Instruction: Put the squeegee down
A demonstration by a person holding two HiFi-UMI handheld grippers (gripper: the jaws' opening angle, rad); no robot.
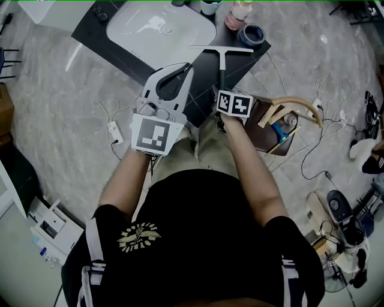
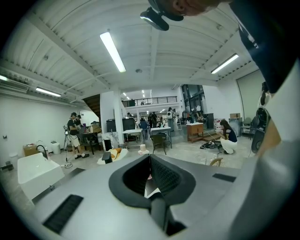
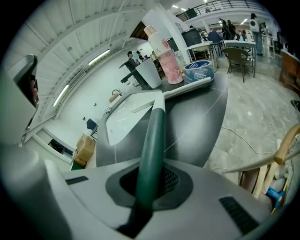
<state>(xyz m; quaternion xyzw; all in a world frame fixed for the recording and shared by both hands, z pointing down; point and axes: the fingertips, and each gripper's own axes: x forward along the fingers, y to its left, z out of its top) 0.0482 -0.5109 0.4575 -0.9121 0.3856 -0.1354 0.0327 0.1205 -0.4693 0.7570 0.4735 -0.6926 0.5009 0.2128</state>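
**Person holds a squeegee over a dark counter with the right gripper**

Seen from the head camera looking steeply down, a pale grey marbled floor [image 1: 66,108] fills most of the scene, with loose cables trailing across it. A dark countertop [image 1: 201,96] runs across the top at a slant, and a white basin [image 1: 159,33] is set into it. The person, in a black shirt [image 1: 198,234], stands at the counter with both forearms stretched forward. A wooden chair [image 1: 288,108] stands to the right, near the counter's corner.

The left gripper [image 1: 187,68] is held over the counter's near edge, just below the basin. In the left gripper view its jaws are together at the tips, with nothing between them.

The right gripper [image 1: 221,90] points down at the counter. Its jaws are clamped on the dark green handle of the squeegee [image 1: 220,63]. In the right gripper view the handle [image 3: 152,136] runs up from between the pads to the pale blade, which lies crosswise over the counter just right of the basin. Whether the blade touches the counter cannot be told.

Beyond the blade, a blue roll of tape [image 1: 252,35] sits on the counter, with a pink bottle [image 1: 235,15] just beside it.
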